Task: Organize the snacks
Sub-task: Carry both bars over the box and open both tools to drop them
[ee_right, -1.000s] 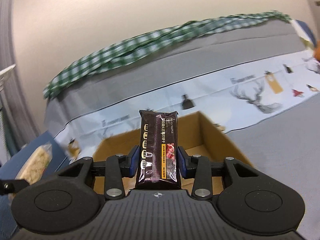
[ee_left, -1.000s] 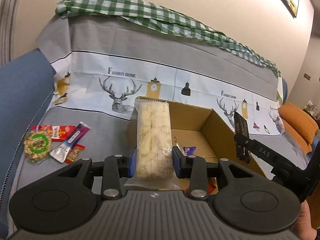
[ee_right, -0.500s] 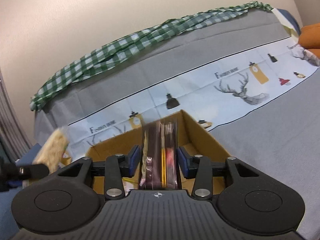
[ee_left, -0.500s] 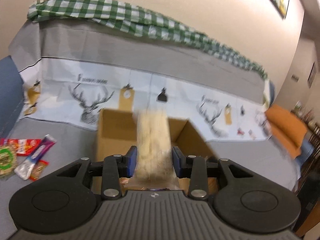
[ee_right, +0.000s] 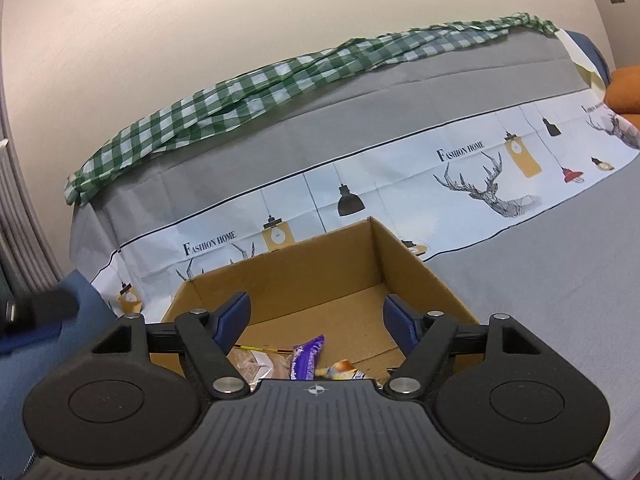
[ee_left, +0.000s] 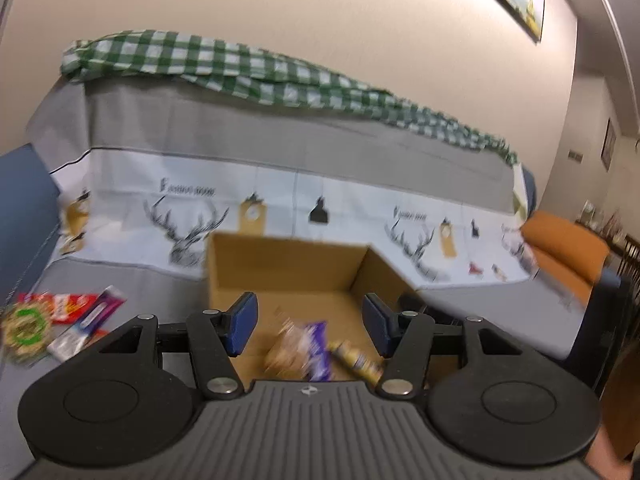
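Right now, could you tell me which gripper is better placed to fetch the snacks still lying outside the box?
Left, probably. The loose snacks lie just left of the cardboard box in the left gripper's view; the right gripper's view shows none. Both grippers' jaws are opening, with nothing between them.

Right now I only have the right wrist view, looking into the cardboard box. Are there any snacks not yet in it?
Observer: Yes. The left wrist view shows a small pile on the grey cover left of the cardboard box: a round green-labelled pack, a red packet and a purple and silver stick pack.
Operator: Is the left gripper holding anything?
Observer: No. The left gripper has its jaws opening with nothing between the pads.
Operator: Anything beyond the box on my right?
Observer: An orange cushion sits at the sofa's far end.
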The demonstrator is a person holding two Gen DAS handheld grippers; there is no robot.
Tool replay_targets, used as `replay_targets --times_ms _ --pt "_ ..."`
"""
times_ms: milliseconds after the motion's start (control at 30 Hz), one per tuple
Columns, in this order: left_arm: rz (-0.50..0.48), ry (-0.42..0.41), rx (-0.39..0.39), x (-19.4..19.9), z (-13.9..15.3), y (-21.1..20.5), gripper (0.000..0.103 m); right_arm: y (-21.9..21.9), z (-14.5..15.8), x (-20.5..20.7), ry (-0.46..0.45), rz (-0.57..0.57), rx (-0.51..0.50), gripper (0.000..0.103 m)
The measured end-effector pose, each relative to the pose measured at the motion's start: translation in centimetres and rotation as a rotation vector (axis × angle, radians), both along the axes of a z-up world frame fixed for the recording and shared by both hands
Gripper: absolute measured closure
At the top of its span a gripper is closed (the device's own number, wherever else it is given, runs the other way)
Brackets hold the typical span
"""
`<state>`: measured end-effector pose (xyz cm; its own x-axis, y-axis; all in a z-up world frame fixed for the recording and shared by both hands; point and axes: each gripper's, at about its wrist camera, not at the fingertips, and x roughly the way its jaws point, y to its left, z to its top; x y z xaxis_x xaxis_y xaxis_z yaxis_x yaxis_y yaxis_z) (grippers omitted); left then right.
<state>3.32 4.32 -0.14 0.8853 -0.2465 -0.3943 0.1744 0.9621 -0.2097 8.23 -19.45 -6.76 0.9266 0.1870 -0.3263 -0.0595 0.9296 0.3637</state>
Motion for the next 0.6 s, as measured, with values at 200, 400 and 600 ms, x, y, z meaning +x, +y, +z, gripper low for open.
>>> replay_targets --times_ms 200,400,600 --pt "-0.025 0.100 0.038 -2.0 -2.9 4.4 0.049 0.3 0.3 -0.9 -0.010 0.021 -0.013 0.028" --pt "0.019 0.110 0.081 -1.0 -4.2 9.0 0.065 0.7 0.5 -1.7 -0.008 0.030 -0.001 0.040" --pt "0.145 0.102 0.015 1.3 -5.5 13.6 0.065 2.2 0.5 -2.5 -0.001 0.094 -0.022 0.069"
